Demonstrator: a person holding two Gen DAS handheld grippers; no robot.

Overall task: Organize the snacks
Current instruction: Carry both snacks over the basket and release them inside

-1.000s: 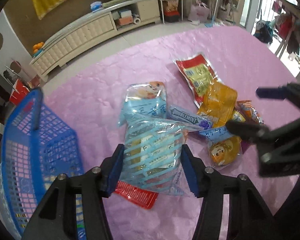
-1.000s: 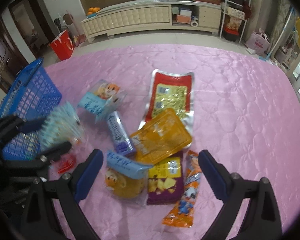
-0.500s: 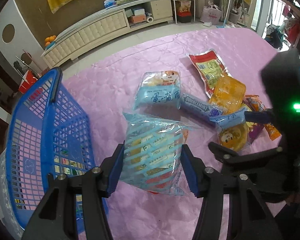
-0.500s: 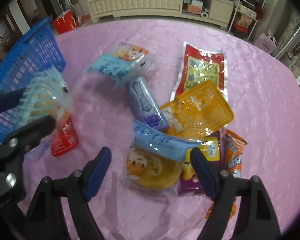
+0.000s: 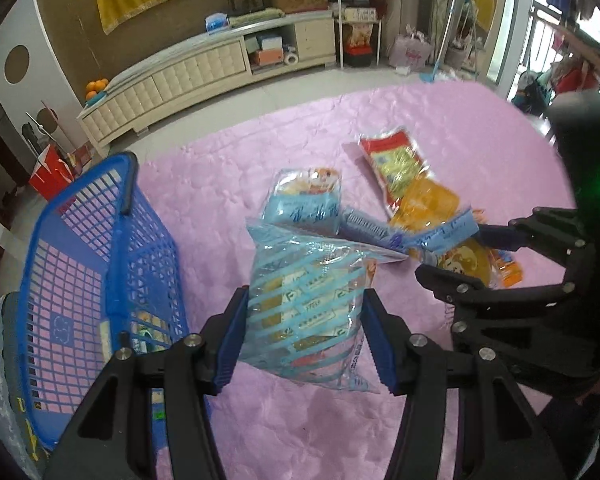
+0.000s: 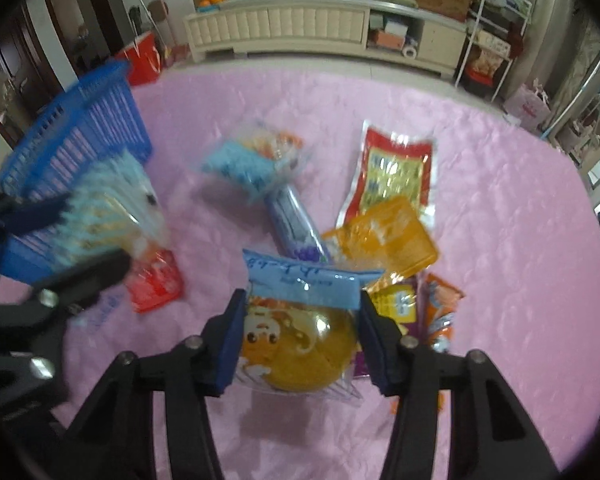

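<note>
My left gripper (image 5: 304, 336) is shut on a blue-striped clear snack bag (image 5: 304, 300) and holds it above the pink cloth, right of the blue basket (image 5: 84, 264). My right gripper (image 6: 300, 340) is shut on a round yellow cake packet with a blue header (image 6: 300, 332); it also shows in the left wrist view (image 5: 456, 252). Loose snacks lie ahead: a light-blue packet (image 6: 252, 160), a purple gum pack (image 6: 296, 224), a red pouch (image 6: 396, 172), an orange pouch (image 6: 384, 240) and a small red packet (image 6: 156, 284).
The blue basket (image 6: 76, 120) stands at the table's left edge with a few packets inside. A purple packet (image 6: 396, 304) and an orange stick packet (image 6: 440, 312) lie right of my right gripper. A cream cabinet (image 6: 300, 24) stands on the floor beyond the table.
My right gripper moved in and closed on the yellow cake packet. My left gripper carried the striped bag up and left, closer to the basket, uncovering the small red packet.
</note>
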